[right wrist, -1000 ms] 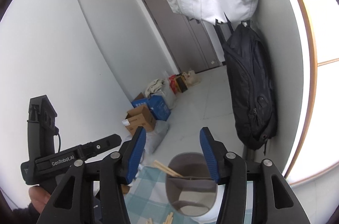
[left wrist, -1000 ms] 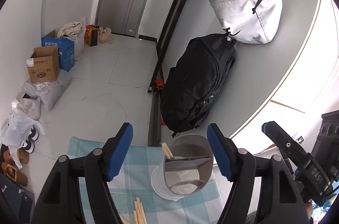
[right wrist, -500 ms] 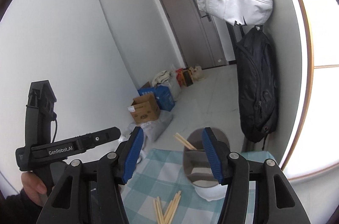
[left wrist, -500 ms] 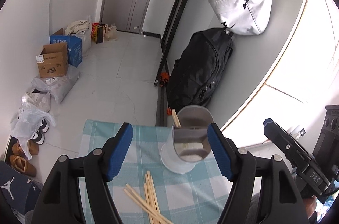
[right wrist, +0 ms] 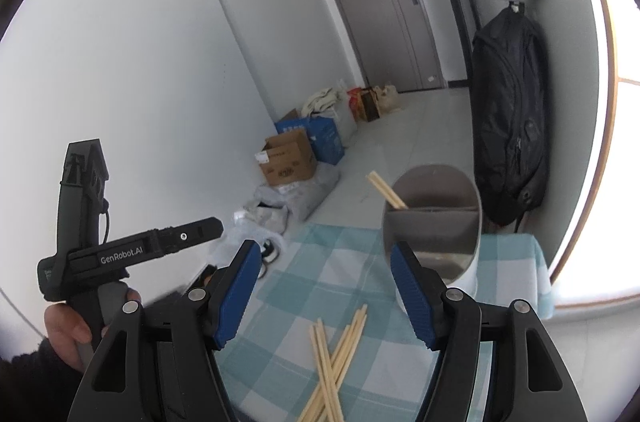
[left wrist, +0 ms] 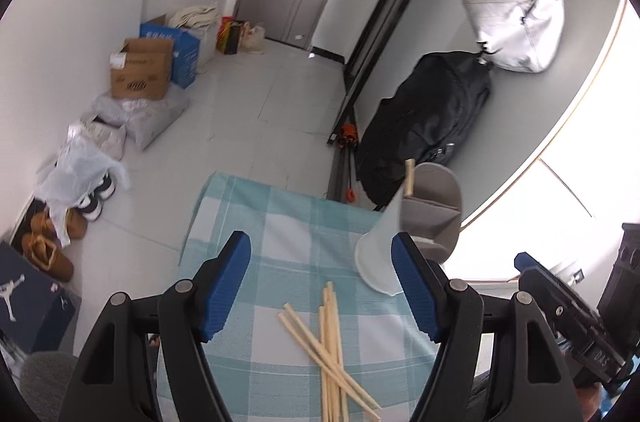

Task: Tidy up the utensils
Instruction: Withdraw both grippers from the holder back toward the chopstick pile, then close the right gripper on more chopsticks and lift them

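Note:
Several wooden chopsticks (left wrist: 332, 350) (right wrist: 334, 358) lie crossed in a loose pile on a table with a blue-and-white checked cloth (left wrist: 280, 226) (right wrist: 332, 262). A white utensil holder (left wrist: 416, 222) (right wrist: 434, 222) with grey dividers stands at the far right of the table, with chopsticks (right wrist: 386, 190) sticking out of it. My left gripper (left wrist: 320, 286) is open above the pile, nothing between its blue pads. My right gripper (right wrist: 324, 290) hovers over the pile too; its jaws are opening and empty.
Cardboard and blue boxes (left wrist: 140, 72), bags and shoes (left wrist: 52, 238) line the floor by the left wall. A black backpack (left wrist: 424, 118) and a white bag (left wrist: 516, 22) hang on the right wall. A hand (right wrist: 68, 326) holds the other gripper at the left.
Both grippers have dropped and tipped down toward the table, so the chopstick pile has come into view between their fingers. The right gripper's jaws stand wider than before.

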`<state>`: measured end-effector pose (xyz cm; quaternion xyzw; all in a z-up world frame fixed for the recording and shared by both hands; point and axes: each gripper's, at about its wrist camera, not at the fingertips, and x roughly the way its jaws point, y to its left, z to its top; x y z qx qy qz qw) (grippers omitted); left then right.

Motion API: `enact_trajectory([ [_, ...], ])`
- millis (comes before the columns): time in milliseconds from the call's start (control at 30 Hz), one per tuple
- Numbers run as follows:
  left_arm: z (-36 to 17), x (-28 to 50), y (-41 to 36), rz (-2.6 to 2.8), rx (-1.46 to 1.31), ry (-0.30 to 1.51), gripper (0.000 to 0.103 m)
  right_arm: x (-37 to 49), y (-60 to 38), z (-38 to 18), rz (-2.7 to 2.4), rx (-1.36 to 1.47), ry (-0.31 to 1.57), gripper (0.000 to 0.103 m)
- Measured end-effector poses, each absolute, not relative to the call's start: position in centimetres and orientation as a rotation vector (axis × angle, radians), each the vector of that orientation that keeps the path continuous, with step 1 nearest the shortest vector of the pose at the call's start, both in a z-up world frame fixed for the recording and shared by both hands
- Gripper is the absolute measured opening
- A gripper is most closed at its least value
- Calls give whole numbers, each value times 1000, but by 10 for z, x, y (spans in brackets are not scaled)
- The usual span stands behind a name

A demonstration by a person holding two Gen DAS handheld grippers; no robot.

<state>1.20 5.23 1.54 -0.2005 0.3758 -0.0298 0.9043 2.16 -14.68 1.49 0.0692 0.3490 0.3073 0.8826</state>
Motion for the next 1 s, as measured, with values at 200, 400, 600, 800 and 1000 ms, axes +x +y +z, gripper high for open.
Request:
enact_trajectory([
  [200, -27, 16, 68, -2, -440, 818, 69, 28, -110, -30, 686, 60, 872, 67],
  [400, -62, 12, 93, 49, -442, 861, 69, 45, -71, -84, 704, -46, 1061, 66],
  [600, -74, 15, 117, 74, -511, 916, 69, 62, -33, -120, 732, -205, 1202, 57],
  [800, -81, 17, 125, 89, -538, 943, 69, 73, -7, -145, 747, -297, 1312, 45],
  [1000, -85, 16, 131, 90, -569, 957, 69, 81, -4, -161, 747, -314, 1401, 30],
])
